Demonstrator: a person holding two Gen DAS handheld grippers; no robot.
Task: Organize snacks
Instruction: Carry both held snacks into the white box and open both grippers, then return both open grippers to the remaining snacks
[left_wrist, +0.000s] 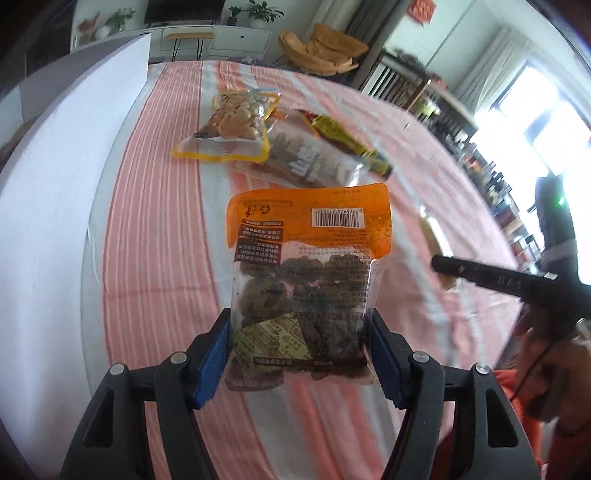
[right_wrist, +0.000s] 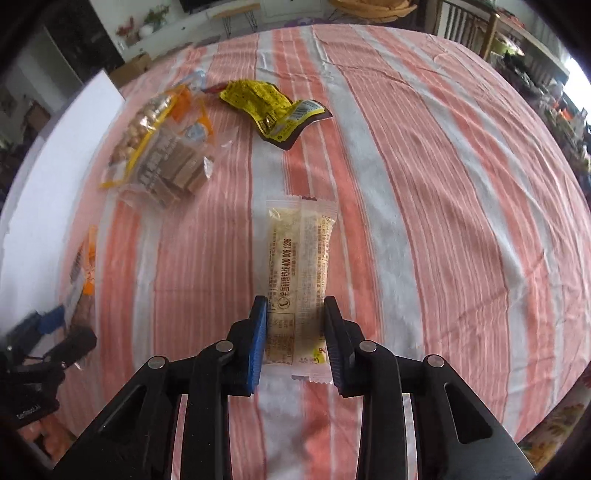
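Above the striped bench (right_wrist: 443, 184), both grippers' fingers grip packets, left (left_wrist: 299, 347) the orange-topped bag (left_wrist: 306, 266), right (right_wrist: 295, 339) the pale bar (right_wrist: 299, 273); carry them level to the pile (right_wrist: 162, 147).

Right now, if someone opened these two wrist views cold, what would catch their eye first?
The orange-topped bag of dark snacks, clamped between the left gripper pads, fills the left wrist view. In the right wrist view, the right gripper is shut on a pale, clear-wrapped bar over the pink-striped tablecloth. Further back lie a peanut bag, overlapping a clear pack of brown pieces, and a crumpled yellow wrapper.
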